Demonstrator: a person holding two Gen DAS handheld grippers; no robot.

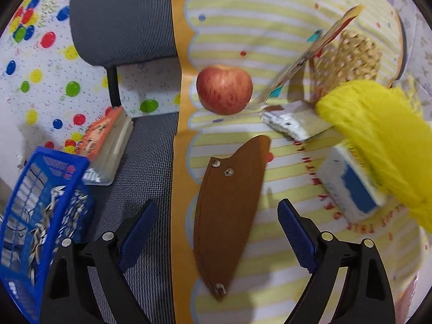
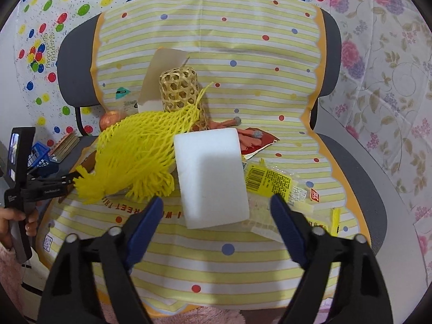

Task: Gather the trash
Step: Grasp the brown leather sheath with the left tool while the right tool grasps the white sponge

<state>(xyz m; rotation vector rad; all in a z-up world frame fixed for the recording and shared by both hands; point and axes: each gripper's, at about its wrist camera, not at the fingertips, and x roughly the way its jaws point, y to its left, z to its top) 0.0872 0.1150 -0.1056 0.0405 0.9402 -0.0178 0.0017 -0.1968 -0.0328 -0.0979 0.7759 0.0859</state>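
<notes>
In the left wrist view the left gripper (image 1: 217, 232) fills the lower part of the frame with its blue pads spread wide and nothing pinched; a brown leather sheath (image 1: 229, 210) lies between them on the striped yellow cloth (image 1: 270, 27). A red apple (image 1: 224, 89) sits at the centre, a yellow foam net (image 1: 378, 135) at the right edge, and a blue basket (image 1: 40, 202) stands at the lower left on the grey chair seat. In the right wrist view the right gripper (image 2: 217, 222) is also spread and empty, its pads on either side of the near end of a white foam block (image 2: 210, 175) without touching it. Just right of the block lie yellow wrappers (image 2: 272, 182); a woven cup (image 2: 178, 89) stands behind it.
</notes>
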